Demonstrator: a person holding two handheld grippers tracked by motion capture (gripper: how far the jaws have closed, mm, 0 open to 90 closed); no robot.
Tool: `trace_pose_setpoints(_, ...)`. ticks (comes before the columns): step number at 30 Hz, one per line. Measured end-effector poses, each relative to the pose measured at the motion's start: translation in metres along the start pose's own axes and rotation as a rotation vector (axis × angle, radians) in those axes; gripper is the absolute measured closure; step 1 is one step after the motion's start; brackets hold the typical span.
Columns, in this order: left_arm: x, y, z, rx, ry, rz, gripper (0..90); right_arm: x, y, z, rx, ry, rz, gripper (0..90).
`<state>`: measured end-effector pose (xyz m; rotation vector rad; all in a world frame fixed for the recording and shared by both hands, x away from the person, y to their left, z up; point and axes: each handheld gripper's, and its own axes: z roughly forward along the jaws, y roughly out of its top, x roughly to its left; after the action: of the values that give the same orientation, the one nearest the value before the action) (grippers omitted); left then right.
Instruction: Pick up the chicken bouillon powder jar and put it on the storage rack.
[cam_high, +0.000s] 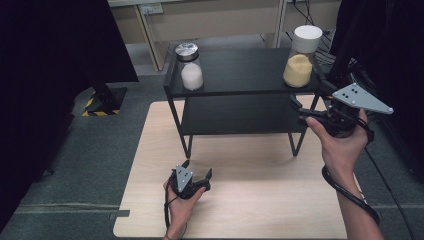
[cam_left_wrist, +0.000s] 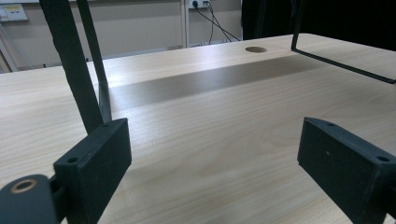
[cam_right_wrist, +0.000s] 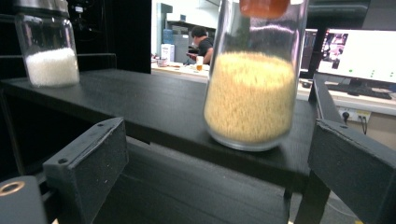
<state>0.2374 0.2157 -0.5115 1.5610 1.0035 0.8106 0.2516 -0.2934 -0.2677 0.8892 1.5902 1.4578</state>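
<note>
2 jars on top of the black shelf: at its right end the jar of yellow grains with a white lid, upright, close to the front edge; at its left end the jar of white grains with a metal lid, also upright. Well apart from each other, 1 near each end.

Right gripper raised at the right front corner of the shelf, near the yellow jar, not touching it. Jaws wide apart, nothing between them. Grey 3-cornered plate on top, cable trailing down along the forearm. Seen from the right gripper view: jar of yellow grains straight ahead, above and between the 2 black jaws, about half full, standing on the shelf top; jar of white grains far at the left on the same board. Lower board of the shelf visible under the top one.

Left gripper low on the wooden table, in front of the left leg of the shelf, well apart from both jars. Jaws wide apart too, holding nothing. In the left gripper view, bare table between the jaws, shelf leg rising just behind the left jaw, and the thin foot bar of the shelf at the far right.
</note>
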Motion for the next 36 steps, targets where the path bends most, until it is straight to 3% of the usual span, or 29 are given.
trace_pose_setpoints(36,-0.001,0.0,0.0,-0.003,0.0,0.004,8.9,-0.007,-0.077,-0.016,0.075,0.052,0.054,4.7)
